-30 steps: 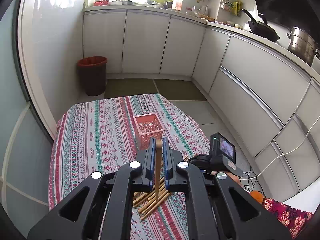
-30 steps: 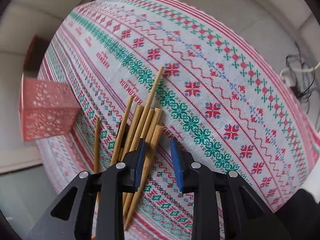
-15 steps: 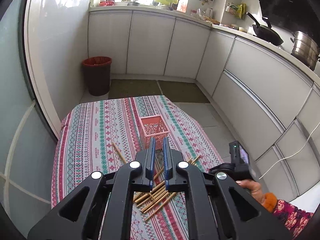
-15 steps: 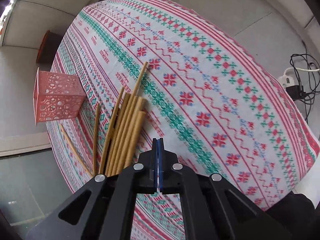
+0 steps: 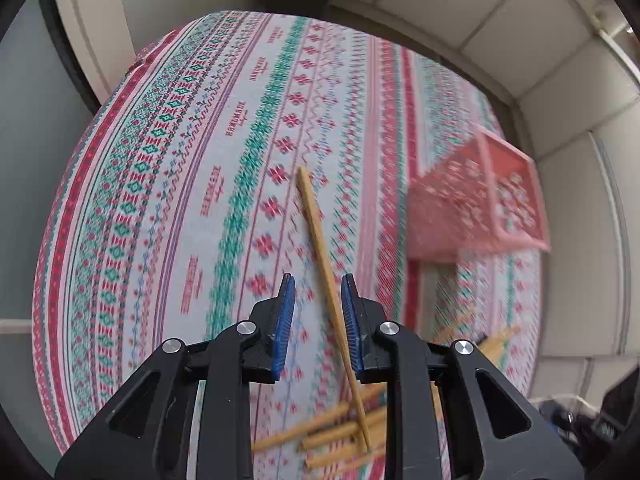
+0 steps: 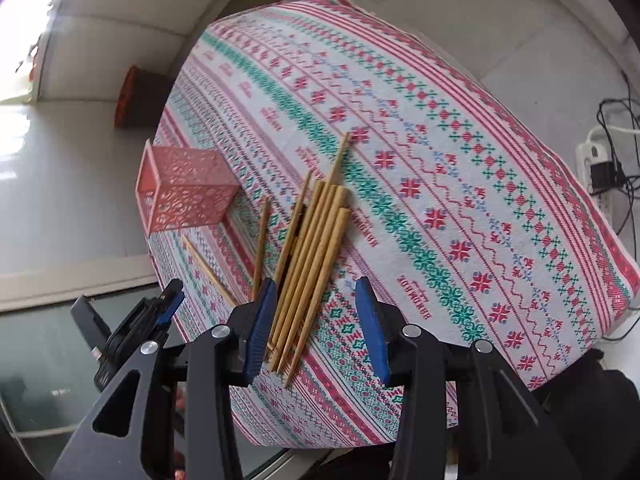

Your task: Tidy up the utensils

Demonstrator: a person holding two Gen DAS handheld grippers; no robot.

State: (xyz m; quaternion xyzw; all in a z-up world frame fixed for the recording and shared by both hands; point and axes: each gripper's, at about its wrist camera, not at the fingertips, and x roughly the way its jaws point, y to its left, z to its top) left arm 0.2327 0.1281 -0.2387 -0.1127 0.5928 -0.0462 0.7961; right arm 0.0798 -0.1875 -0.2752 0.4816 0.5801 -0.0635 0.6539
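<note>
On the patterned tablecloth (image 6: 460, 168), which covers the whole tabletop, a bundle of wooden chopsticks (image 6: 316, 252) lies near one edge, their lengths roughly parallel and touching one another. A single chopstick (image 5: 326, 268) lies apart from the bundle, toward the middle of the cloth, with its near end crossing over the pile in the left wrist view. A pink perforated basket (image 6: 184, 194) stands upright near the adjacent edge of the tabletop, well apart from the bundle; in the left wrist view it appears blurred.

Left gripper (image 5: 317, 288): jaws parted to a moderate width, hovering above the single chopstick, which passes between the blue pads (image 5: 285, 320) without visible contact. Nothing is held.

Right gripper (image 6: 318, 292): jaws spread wide, positioned over the near ends of the bundled chopsticks, which lie between the two pads and closer to the left-hand one. Whether the pads touch the wood cannot be determined. Nothing is held.

Beyond the table, a dark bin with a red rim (image 6: 134, 98) stands on the floor, and a power strip with cables (image 6: 600, 172) lies at the opposite side.
</note>
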